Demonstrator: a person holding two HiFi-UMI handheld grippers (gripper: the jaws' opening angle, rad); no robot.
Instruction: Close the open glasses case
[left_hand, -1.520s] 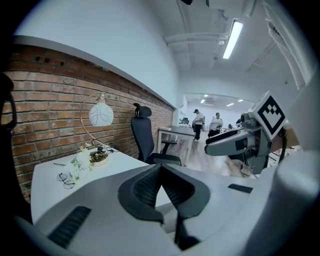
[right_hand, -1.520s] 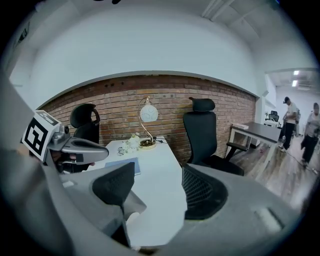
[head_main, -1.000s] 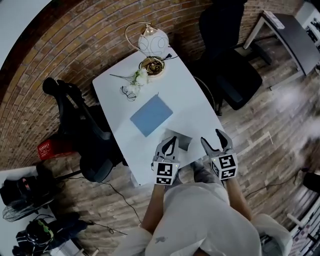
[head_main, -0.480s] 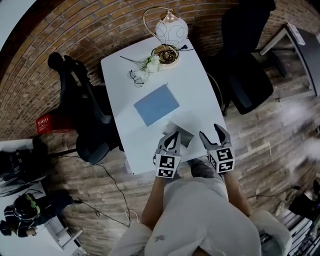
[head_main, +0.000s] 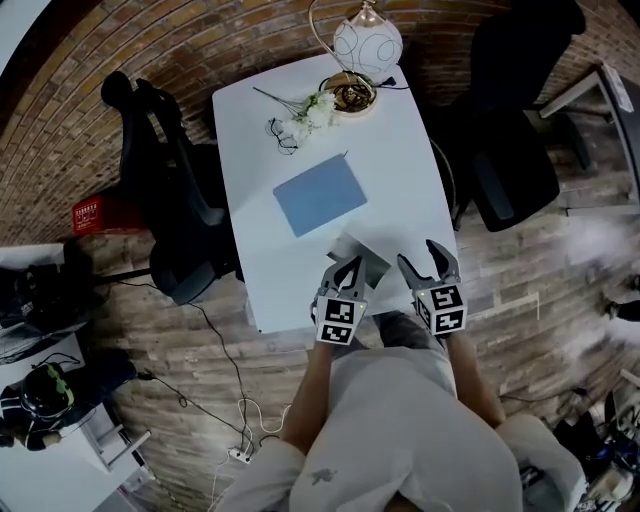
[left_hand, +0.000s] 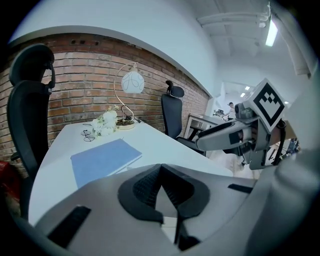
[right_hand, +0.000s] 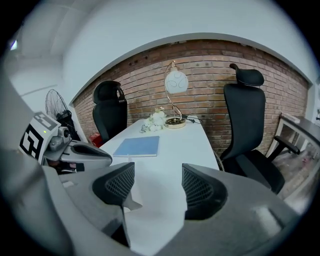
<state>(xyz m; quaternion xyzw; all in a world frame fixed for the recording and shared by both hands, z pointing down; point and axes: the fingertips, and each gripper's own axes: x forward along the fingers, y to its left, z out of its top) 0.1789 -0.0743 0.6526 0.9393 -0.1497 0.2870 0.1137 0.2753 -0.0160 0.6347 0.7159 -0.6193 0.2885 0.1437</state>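
The white table (head_main: 405, 190) bore a lamp (head_main: 367, 47), flowers (head_main: 310, 113) and glasses (head_main: 280, 133) far off, a blue notebook (head_main: 320, 194) midway, a case (head_main: 365, 258) nearest.

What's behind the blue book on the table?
Beyond the blue book lie a pair of glasses, some white flowers and a lamp with a round white shade, all on the white table. Anything beneath the book is covered.

L gripper (head_main: 346, 265) jaws together, empty. R gripper (head_main: 421, 256) jaws apart, empty. Both side by side, pointing far.
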